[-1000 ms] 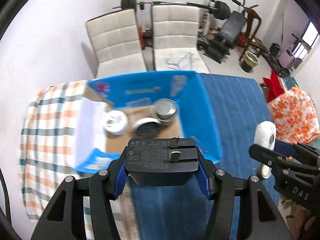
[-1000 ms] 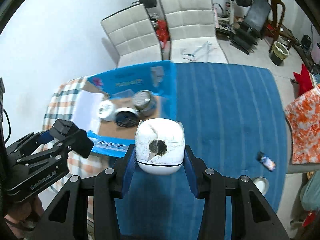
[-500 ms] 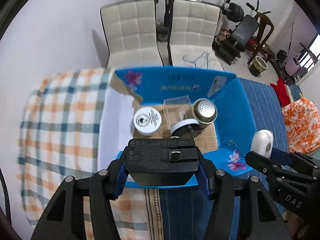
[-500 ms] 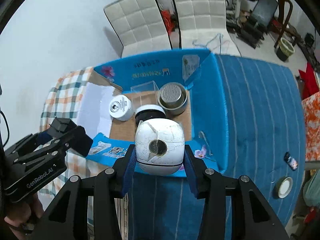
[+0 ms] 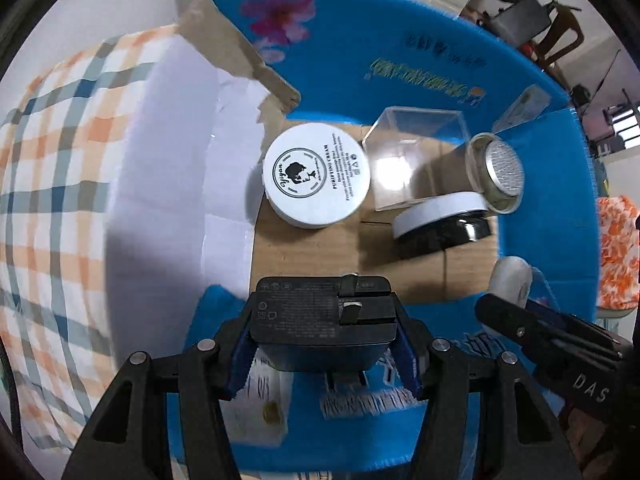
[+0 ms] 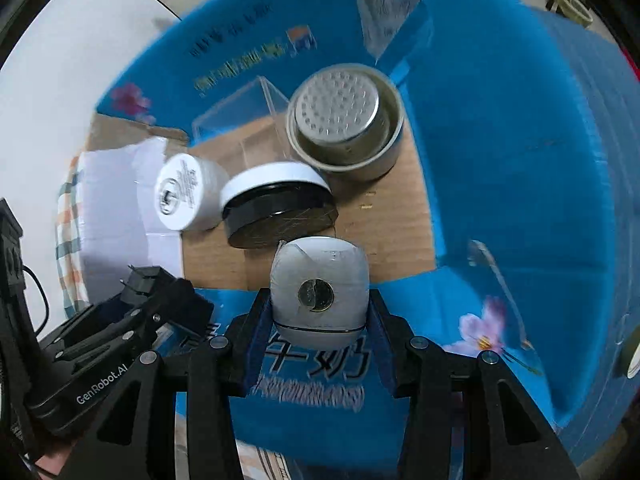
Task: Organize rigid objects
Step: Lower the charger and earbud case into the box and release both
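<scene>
Hovering over the near edge of the blue cardboard box [image 5: 400,40], the left gripper [image 5: 324,344] is seen with its fingers clamped on a black power adapter [image 5: 320,312], folded prongs facing up. Beside it on the right, the right gripper [image 6: 318,332] is clamped on a white rounded device [image 6: 319,280] with a round metal disc on its face, held just over the box's near flap.

Inside the box, on the brown cardboard floor, a white cream jar [image 5: 316,176] is seen at the left, its printed lid up. A clear plastic cube [image 5: 416,160] is placed just right of it, toward the far wall. A black jar with a white lid [image 6: 276,208] lies tilted on its side, near the cube. A metal strainer cup [image 6: 344,120] is nested in a grey cup at the far right, touching the tilted jar. A white flap [image 5: 176,168] is spread open at the left over a checked cloth [image 5: 52,160].
</scene>
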Tool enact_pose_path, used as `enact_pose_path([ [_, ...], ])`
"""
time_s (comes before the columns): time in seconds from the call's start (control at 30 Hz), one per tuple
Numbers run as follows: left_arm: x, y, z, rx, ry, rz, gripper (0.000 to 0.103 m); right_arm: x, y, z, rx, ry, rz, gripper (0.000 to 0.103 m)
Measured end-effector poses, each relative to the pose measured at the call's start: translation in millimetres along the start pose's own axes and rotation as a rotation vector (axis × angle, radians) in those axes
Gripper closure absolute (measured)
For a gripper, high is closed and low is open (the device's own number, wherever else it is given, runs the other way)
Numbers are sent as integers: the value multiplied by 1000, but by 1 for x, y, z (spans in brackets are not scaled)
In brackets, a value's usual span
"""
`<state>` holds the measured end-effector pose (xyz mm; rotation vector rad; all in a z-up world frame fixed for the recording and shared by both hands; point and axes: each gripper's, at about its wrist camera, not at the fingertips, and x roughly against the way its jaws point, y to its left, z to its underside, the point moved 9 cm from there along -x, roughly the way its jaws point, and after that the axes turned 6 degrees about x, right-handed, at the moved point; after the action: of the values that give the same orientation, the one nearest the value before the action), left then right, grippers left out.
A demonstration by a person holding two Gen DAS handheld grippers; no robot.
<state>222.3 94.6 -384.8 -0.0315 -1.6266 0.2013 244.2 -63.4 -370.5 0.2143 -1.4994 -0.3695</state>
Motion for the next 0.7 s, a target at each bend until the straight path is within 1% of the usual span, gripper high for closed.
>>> enact_pose_path([
  [0.2, -17, 4, -5, -18, 43, -20, 47, -25, 0, -2, 10, 59, 44, 54],
  [0.33, -15, 7, -3, -28, 45, -49, 47, -32, 1, 1, 16, 79, 49, 54],
  [0.37, -14, 7, -2, -32, 47, -55, 46, -33, 0, 1, 18, 81, 61, 53],
  [0.43, -12, 8, 0, -35, 59, -65, 45, -32, -1, 2, 20, 83, 69, 48],
  [0.5, -8, 8, 2, -28, 54, -62, 44, -29, -4, 4, 29, 79, 97, 46],
  [0.57, 1, 7, 4, -26, 38, -64, 43, -25, -5, 6, 35, 70, 102, 36],
  [0.7, 19, 6, 10, -20, 12, -50, 22, -9, -4, 10, 66, 42, 143, 29],
])
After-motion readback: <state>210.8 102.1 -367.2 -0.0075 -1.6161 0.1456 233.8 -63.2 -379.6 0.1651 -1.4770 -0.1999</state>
